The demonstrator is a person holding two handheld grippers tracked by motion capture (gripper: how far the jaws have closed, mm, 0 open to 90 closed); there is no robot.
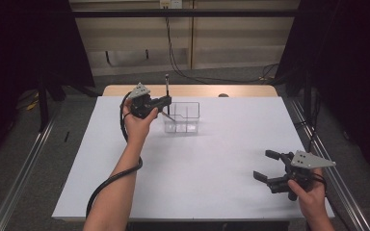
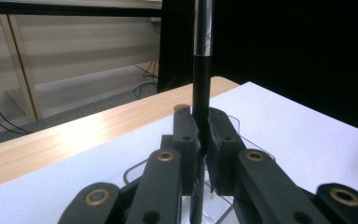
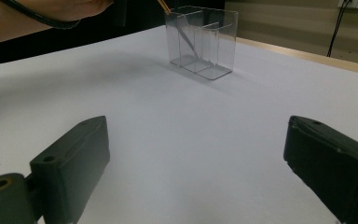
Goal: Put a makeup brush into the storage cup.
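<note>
left gripper (image 1: 166,102) clamped on a dark pen (image 2: 202,70) — held upright above the left end of a clear plastic organizer (image 1: 184,118) standing at the far middle of the white table (image 1: 212,173). right gripper (image 1: 266,166) — jaws spread wide, nothing between them, low over the table's near right corner, well apart from the organizer.

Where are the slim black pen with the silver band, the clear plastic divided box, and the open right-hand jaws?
Slim black pen with silver band (image 2: 201,79), left gripper view, on its black barrel.
Clear plastic divided box (image 3: 223,44), right gripper view, on its right side wall.
Right gripper (image 1: 264,166), high view, midway between its open jaws.
</note>
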